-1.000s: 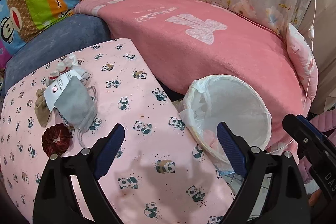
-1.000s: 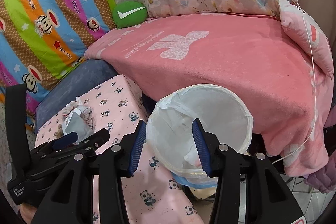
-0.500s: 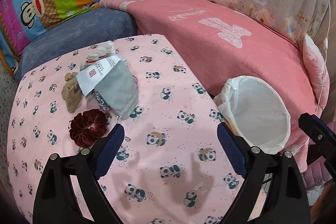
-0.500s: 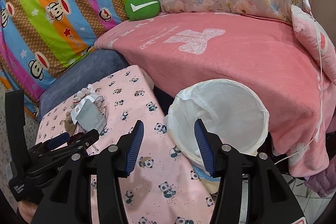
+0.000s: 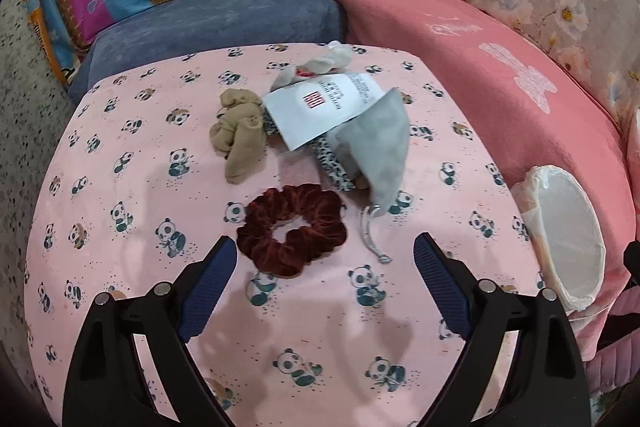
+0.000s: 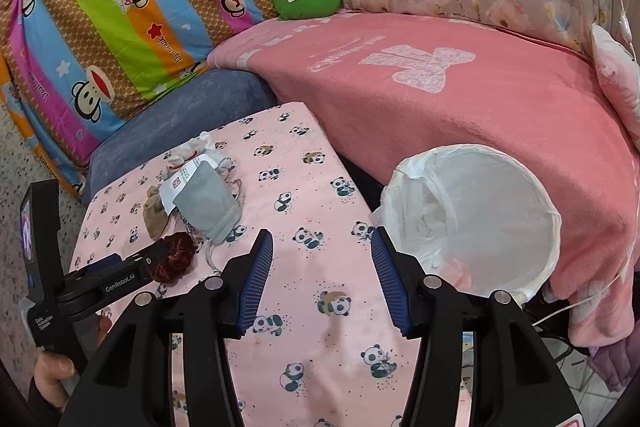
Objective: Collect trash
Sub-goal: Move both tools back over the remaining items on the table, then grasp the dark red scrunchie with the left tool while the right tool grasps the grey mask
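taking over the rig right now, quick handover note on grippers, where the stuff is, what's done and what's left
Left gripper: open, empty, above the maroon scrunchie.
Right gripper: open, empty, jaws have just been opening; it is over the panda cloth beside the lined bin.
Pile on the cloth: scrunchie, beige fabric, white label card, grey pouch, crumpled wrapper.
Done: the bin holds a few scraps.
Left: nothing in the pile is picked up yet; the scrunchie looks like the likely next grab.

Both wrist views angle steeply down, close over the panda-print table (image 5: pixel 120 131) (image 6: pixel 304 147), their shared ground.
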`<state>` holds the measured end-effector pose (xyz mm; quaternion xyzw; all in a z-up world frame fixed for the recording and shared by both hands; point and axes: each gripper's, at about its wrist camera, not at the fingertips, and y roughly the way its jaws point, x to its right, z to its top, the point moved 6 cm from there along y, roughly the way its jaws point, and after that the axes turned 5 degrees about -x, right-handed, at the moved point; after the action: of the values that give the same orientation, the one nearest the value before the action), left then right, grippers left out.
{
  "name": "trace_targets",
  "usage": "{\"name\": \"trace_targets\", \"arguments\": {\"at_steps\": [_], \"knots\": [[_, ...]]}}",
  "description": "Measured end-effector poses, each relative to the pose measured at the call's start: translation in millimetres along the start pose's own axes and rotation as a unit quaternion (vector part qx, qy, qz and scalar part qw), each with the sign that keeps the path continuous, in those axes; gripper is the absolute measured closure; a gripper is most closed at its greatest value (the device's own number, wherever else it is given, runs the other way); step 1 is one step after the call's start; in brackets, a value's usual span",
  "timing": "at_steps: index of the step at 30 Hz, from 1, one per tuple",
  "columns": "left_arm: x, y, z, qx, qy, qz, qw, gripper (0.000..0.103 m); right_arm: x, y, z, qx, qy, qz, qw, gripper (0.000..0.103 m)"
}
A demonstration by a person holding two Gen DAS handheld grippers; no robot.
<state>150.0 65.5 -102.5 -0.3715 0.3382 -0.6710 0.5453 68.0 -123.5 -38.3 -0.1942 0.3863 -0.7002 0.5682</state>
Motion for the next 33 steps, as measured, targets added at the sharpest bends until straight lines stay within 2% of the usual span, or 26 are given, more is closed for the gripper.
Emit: {"name": "trace_targets", "arguments": {"at_steps": [10,12,14,18,23,26,32,33], "knots": [[-48.3,38.1,5.2,-0.035,-0.042,0.003,0.9985,0.019,-44.1,43.4,4.7,-0.026,-0.019,0.029,0.999,0.050],[-50.1,45.4,5.0,-0.042,-0.041,0.000,0.9983,0.024,-54.4,56.9,8.9,-0.032,-0.019,0.039,0.999,0.050],[-51.2,54.0,4.0,-0.053,-0.041,-0.002,0.9977,0.035,-64.0,69.0,12.3,-0.038,-0.019,0.050,0.998,0.050],[-51.6,65.8,1.8,-0.071,-0.048,-0.026,0.9960,0.049,-87.1,96.9,18.3,-0.056,-0.025,0.073,0.995,0.050],[-50.0,68.8,2.3,-0.072,-0.040,-0.039,0.9958,0.079,-114.9,132.5,27.0,-0.074,-0.032,0.097,0.992,0.050],[-51.4,68.3,1.3,-0.073,-0.040,-0.046,0.9955,0.083,-126.9,150.9,30.3,-0.084,-0.032,0.110,0.990,0.050],[-54.8,65.9,-2.1,-0.074,-0.045,-0.051,0.9949,0.083,-139.9,182.3,30.2,-0.111,-0.013,0.124,0.986,0.051],[-55.6,65.1,-3.4,-0.075,-0.046,-0.053,0.9947,0.083,-140.9,186.3,28.7,-0.116,-0.013,0.125,0.985,0.056]]}}
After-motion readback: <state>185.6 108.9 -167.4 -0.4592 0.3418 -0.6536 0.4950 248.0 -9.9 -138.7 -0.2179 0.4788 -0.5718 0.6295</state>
